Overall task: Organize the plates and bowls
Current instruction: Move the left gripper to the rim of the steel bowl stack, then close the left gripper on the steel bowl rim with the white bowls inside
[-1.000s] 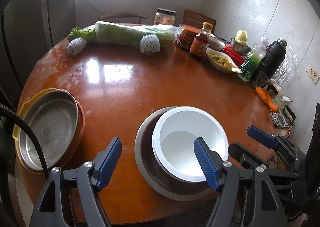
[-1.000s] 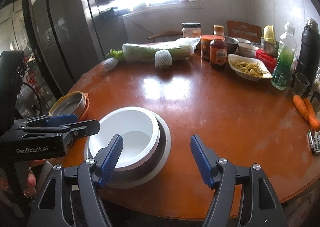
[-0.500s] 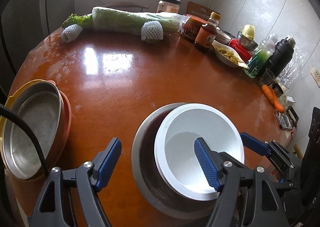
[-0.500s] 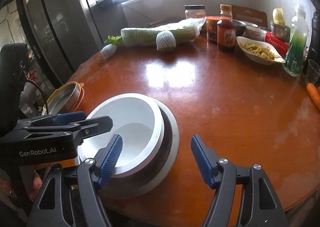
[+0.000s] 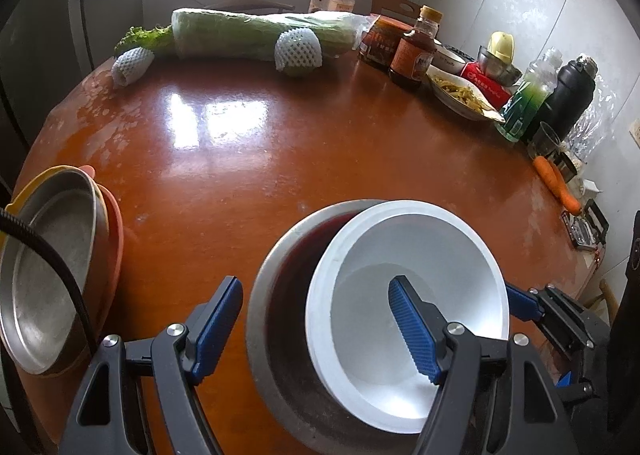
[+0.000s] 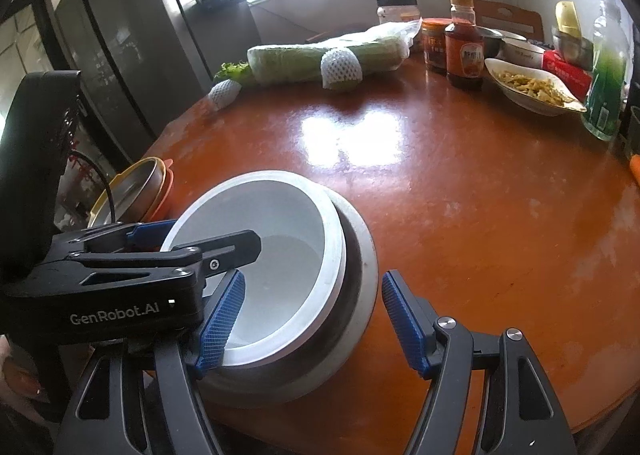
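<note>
A white bowl (image 5: 404, 311) (image 6: 280, 223) sits off-centre inside a wider grey metal bowl (image 5: 272, 295) (image 6: 360, 279) near the table's front edge. My left gripper (image 5: 316, 287) (image 6: 200, 235) is open and straddles the bowls' left walls: one finger hangs outside the metal bowl, the other over the white bowl's inside. My right gripper (image 6: 314, 279) (image 5: 540, 335) is open and straddles the right walls, with its left finger over the white bowl and its right finger outside, above the table. Neither pair of pads presses anything. A steel plate (image 5: 52, 263) (image 6: 136, 191) rests on orange and yellow plates at the left edge.
Along the far side of the round brown table (image 5: 300, 143) lie a wrapped cabbage (image 5: 248, 35), jars, a sauce bottle (image 5: 414, 51), a dish of food (image 5: 460, 93), a green bottle, a black flask (image 5: 572, 95) and carrots (image 5: 556, 183). A dark fridge (image 6: 112, 43) stands at left.
Both grippers have come down and closer to the nested bowls, which now fill more of each view. Each inner finger now hangs lower over the white bowl. Their openings look unchanged.
</note>
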`<state>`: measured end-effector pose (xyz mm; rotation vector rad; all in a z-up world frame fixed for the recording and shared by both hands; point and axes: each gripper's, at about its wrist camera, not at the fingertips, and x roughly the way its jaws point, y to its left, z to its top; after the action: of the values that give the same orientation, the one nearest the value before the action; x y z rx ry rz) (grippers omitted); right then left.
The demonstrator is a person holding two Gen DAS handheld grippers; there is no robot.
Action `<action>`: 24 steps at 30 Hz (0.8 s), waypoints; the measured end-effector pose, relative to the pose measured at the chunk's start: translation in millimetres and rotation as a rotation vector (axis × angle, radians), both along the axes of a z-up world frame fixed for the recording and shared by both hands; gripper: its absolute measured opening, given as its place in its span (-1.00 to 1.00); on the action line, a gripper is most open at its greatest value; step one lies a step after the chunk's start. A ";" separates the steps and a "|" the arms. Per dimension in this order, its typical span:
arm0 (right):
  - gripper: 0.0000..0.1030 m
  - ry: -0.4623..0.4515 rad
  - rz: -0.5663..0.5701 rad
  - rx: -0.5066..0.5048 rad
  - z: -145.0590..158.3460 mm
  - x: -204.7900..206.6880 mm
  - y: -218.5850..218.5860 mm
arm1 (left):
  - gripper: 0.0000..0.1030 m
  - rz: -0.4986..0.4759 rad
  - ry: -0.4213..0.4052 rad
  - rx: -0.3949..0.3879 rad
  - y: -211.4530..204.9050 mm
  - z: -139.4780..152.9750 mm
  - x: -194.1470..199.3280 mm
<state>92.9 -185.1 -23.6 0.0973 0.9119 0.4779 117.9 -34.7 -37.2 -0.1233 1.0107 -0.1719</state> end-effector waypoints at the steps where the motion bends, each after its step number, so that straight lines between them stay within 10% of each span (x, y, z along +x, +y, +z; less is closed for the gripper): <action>1: 0.41 0.000 0.003 0.007 -0.4 -0.2 0.1 | 0.45 0.000 0.001 0.000 -0.5 -0.4 0.3; 24: 0.18 -0.037 0.009 0.008 -1.6 -4.5 1.3 | 0.23 0.014 0.021 -0.067 8.0 -7.4 -0.5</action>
<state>88.4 -183.8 -25.2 0.0912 0.8742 0.4907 117.4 -26.7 -44.6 -0.1938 1.0251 -0.1922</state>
